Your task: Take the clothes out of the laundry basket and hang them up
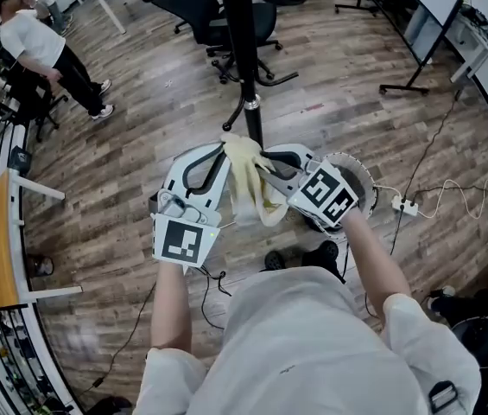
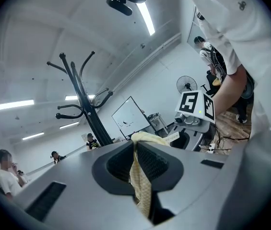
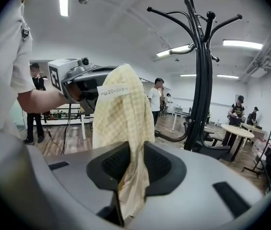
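Head view: both tongs are up in front of the person, with the yellow checked cloth (image 1: 248, 184) strung between them and hanging in a loose fold. So the task's thing is out of the basket, in the air, and not on the rack yet. The coat rack (image 1: 242, 50) pole stands just beyond it. The white round thing on the floor behind the right hand looks like the laundry basket (image 1: 360, 173), but it is partly hidden.

Left gripper view: left tongs (image 2: 136, 150) are nearly together, pinched on a thin edge of the cloth. It looks like a firm hold.

Right gripper view: right tongs (image 3: 130, 159) stand wider, clamped on a thicker bunched fold that fills the gap. The rest of the cloth rises towards the other tongs, and the rack hooks are high on the right.

Likely step: sorting the grip and spreading the cloth before the lift to a hook.

Risks, as judged:
- The right hold is on a soft wad, so pulling the tongs apart could slide the cloth out on that side.
- If it swings from the left pinch alone, the cloth could drop to the floor.
- The cloth is bunched, so it may sit badly on a hook and slip off once let go.
- The hooks curve and branch, so the tongs or cloth could snag and rock the rack.
- Cables on the floor near the feet are a trip risk when stepping in.
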